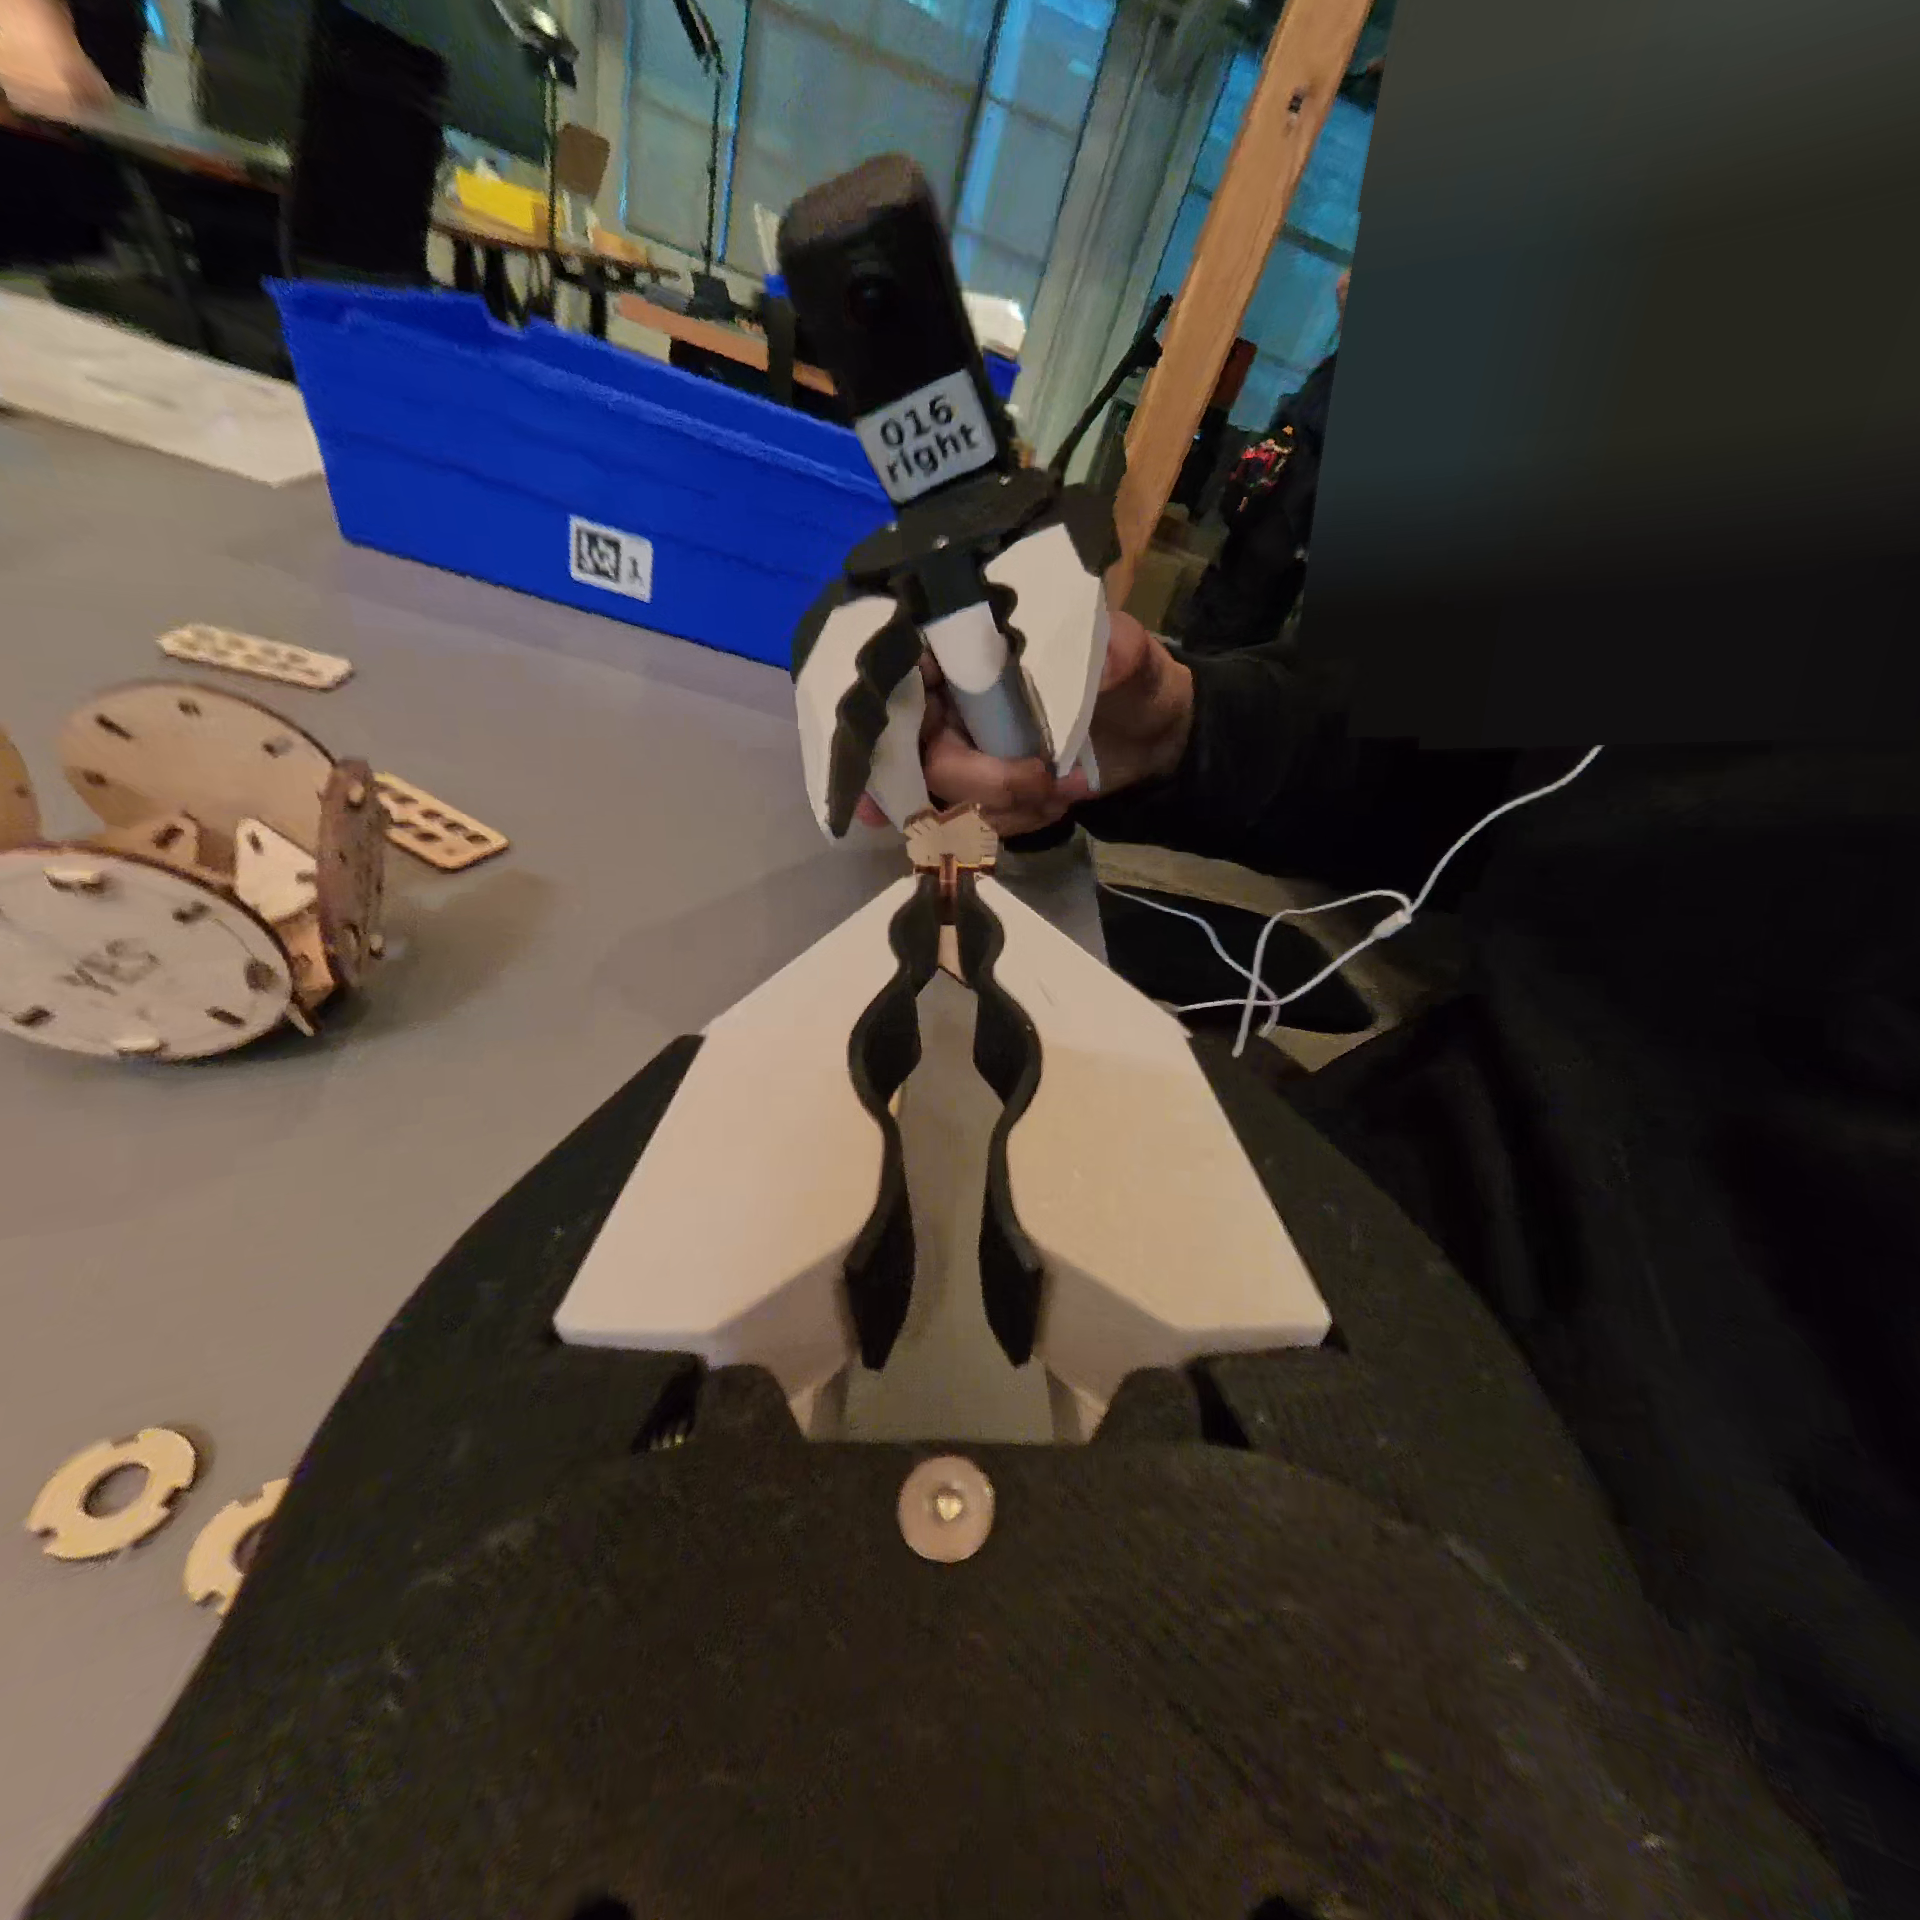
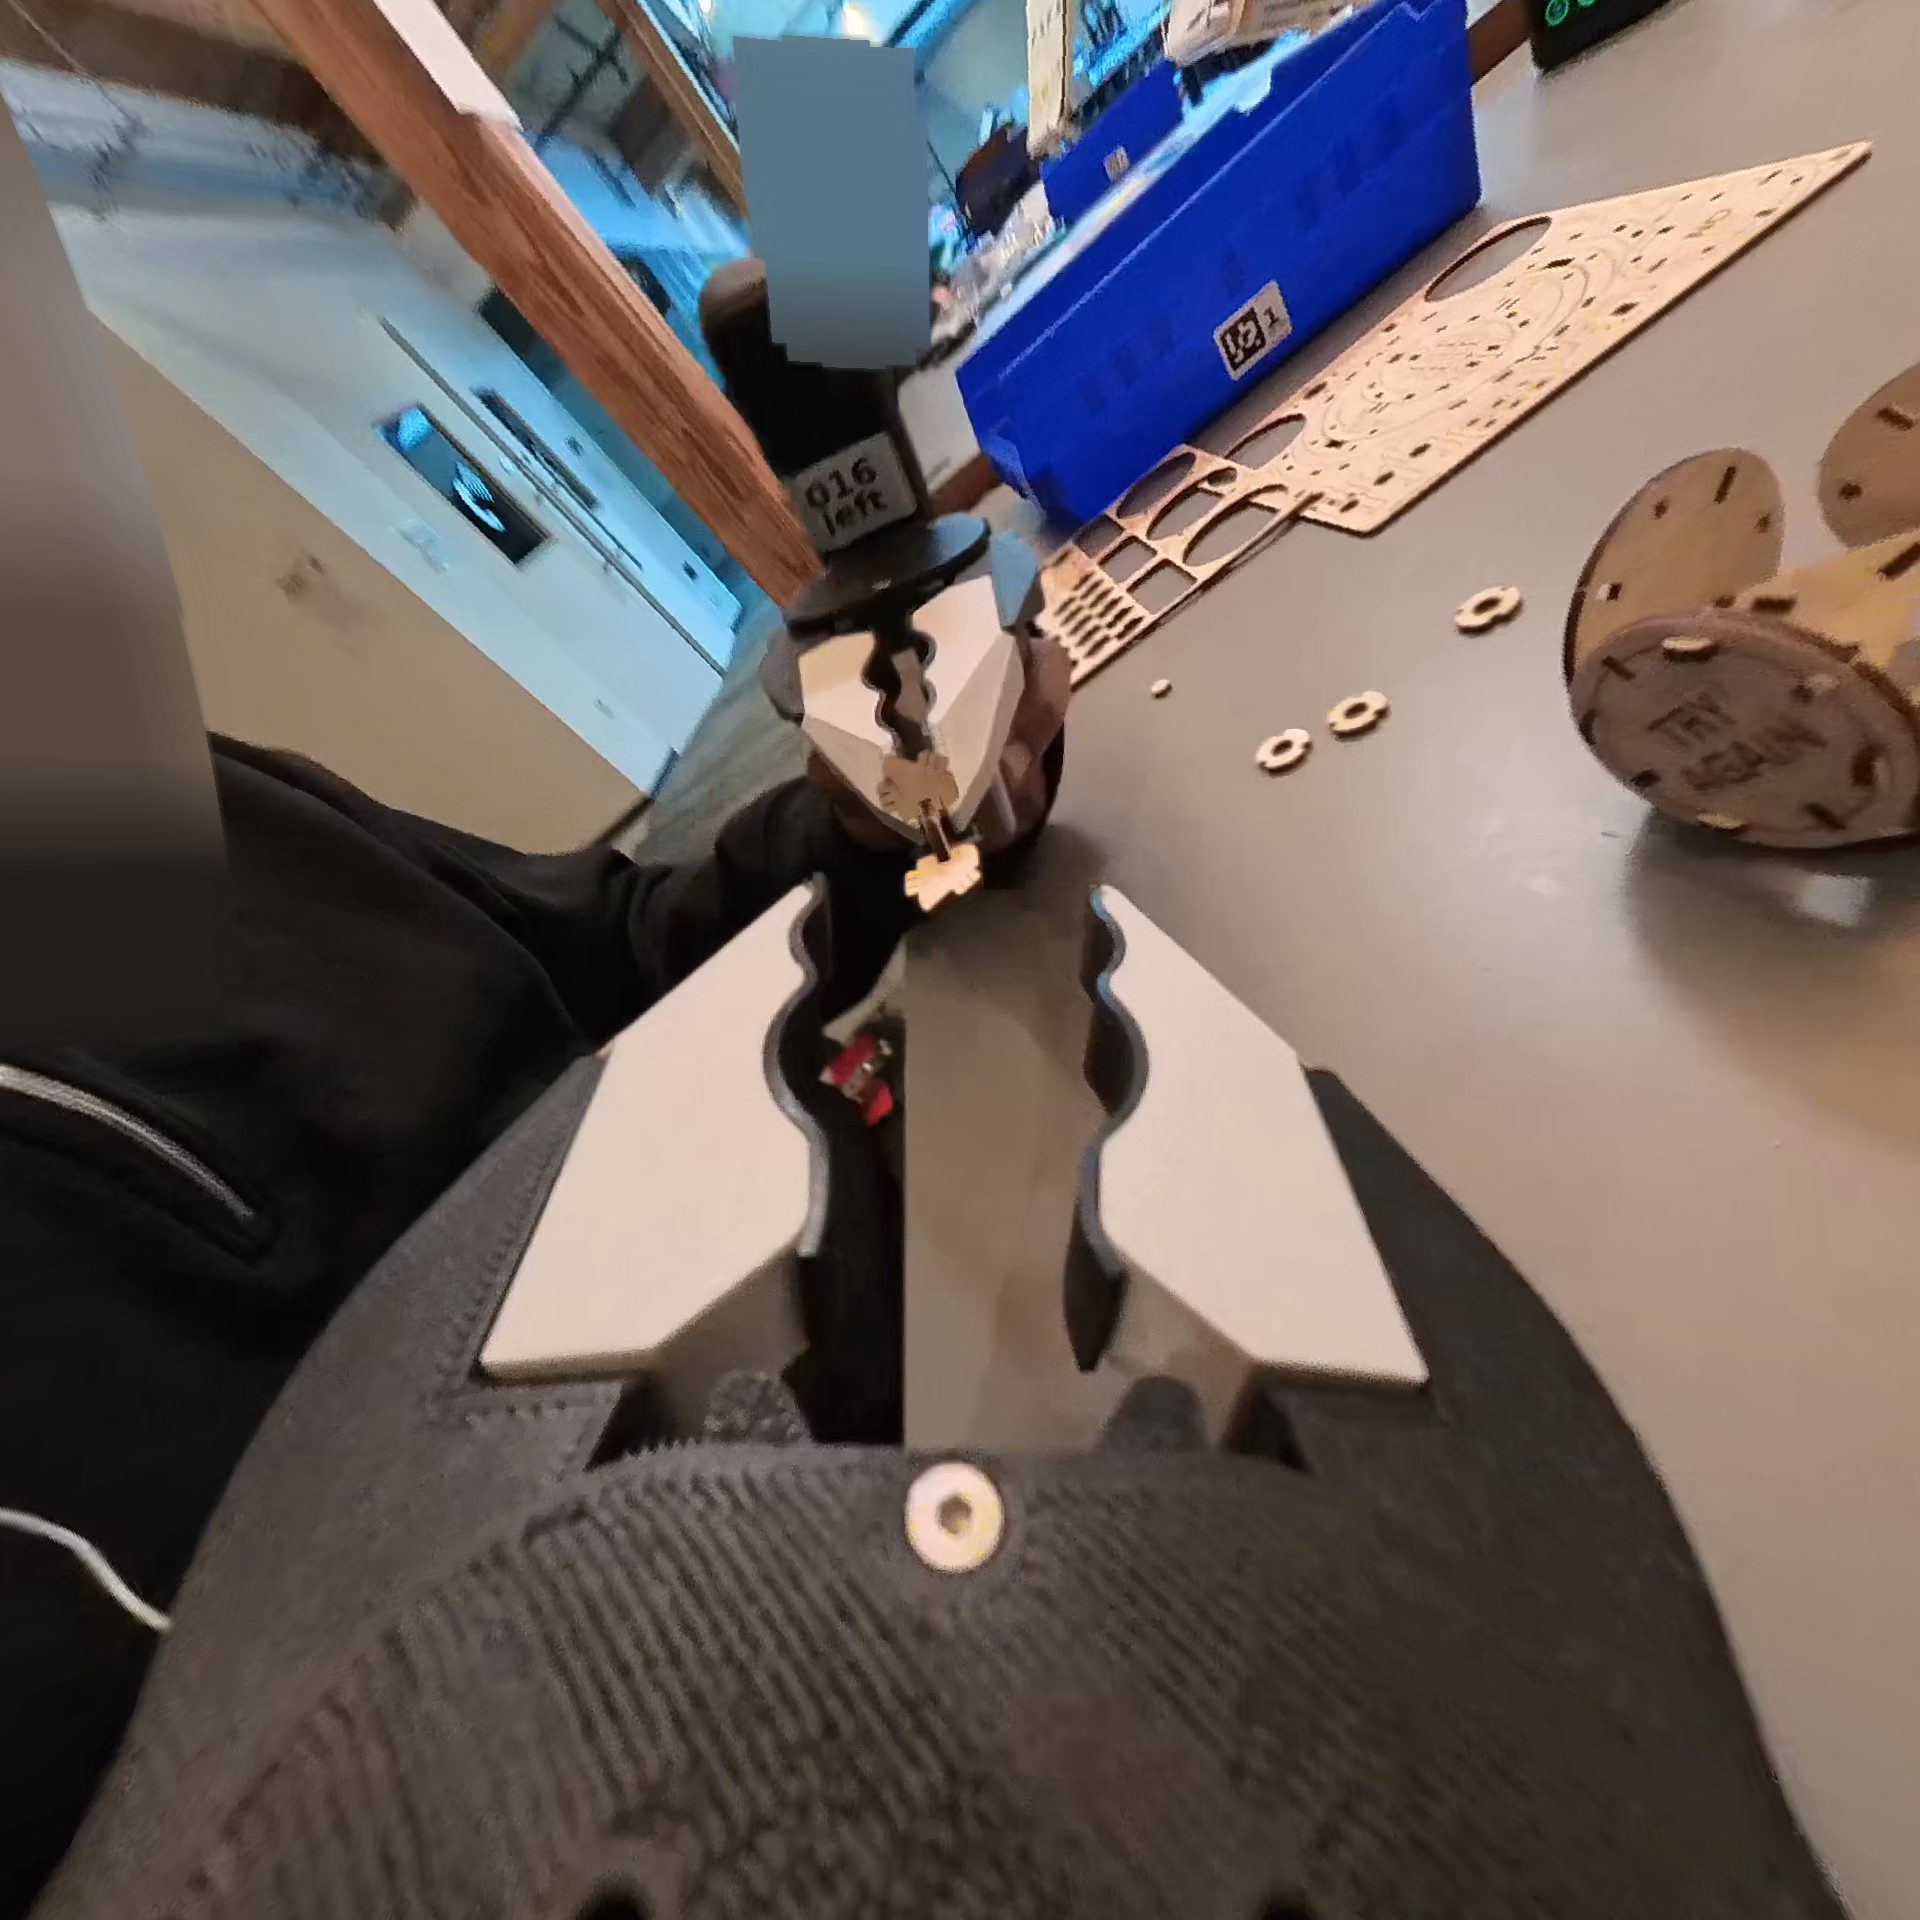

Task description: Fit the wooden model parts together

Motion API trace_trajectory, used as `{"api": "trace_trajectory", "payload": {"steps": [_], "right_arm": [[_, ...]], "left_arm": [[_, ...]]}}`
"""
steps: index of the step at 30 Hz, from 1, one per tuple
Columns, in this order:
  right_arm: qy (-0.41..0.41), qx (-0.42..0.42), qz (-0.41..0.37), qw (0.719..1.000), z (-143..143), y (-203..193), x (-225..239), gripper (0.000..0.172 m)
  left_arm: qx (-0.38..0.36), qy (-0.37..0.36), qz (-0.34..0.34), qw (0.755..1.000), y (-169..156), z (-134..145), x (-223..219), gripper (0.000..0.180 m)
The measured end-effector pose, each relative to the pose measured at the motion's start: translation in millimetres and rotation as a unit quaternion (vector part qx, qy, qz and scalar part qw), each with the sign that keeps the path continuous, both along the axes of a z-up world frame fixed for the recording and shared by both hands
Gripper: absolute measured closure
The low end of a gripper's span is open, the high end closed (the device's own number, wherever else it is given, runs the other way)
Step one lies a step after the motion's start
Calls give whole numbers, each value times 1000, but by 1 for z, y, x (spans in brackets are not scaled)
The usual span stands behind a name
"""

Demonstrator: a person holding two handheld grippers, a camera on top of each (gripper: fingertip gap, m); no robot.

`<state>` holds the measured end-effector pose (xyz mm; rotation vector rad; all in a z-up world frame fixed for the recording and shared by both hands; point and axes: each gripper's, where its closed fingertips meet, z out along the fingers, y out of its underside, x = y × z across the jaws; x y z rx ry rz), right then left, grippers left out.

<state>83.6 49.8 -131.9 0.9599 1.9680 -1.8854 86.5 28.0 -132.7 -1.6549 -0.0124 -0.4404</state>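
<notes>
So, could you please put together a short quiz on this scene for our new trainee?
1. True or false: the right gripper is clamped on a wooden gear.
2. What does the left gripper hold?
   A) small wooden gear piece
   B) white cable
   C) blue bin
3. Fill in: the wooden drum lies on the grey ____.

Key:
1. False: its jaws stand open, empty.
2. A
3. table

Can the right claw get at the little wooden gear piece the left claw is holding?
Probably yes. The right claw is open and empty, pointed at the gear piece sticking out past the left claw, with nothing between them.
</notes>
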Motion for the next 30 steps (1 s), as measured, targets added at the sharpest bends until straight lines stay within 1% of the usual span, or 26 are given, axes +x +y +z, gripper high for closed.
{"api": "trace_trajectory", "payload": {"steps": [2, 4, 6, 9, 14, 16, 20, 24, 30], "right_arm": [[-25, -34, -5, 999, 2, -1, 1, 125], [-49, -62, 1, 997, 1, -4, 2, 132], [-67, -76, 14, 995, 0, -7, 6, 145], [-87, -86, 28, 992, -1, -11, 11, 154], [-130, -124, 53, 982, 4, -14, 19, 159], [-140, -121, 61, 981, 1, -16, 22, 167], [-149, -115, 71, 980, -3, -16, 28, 168], [-170, -131, 76, 974, -5, -15, 33, 159], [-186, -154, 83, 967, -1, -12, 40, 163]], "left_arm": [[23, 48, 6, 999, -2, 5, 5, 179], [39, 89, 11, 995, -3, 8, 10, 180], [34, 104, 11, 994, -2, 6, 12, 180], [37, 126, 22, 991, -2, 7, 12, 180], [38, 163, 14, 986, -2, 6, 22, 180], [39, 177, 9, 983, -1, 5, 27, 180], [35, 204, 6, 978, 0, 2, 35, 180], [45, 214, 11, 976, 1, 5, 39, 180], [51, 226, 13, 973, 4, 8, 45, 180]]}}
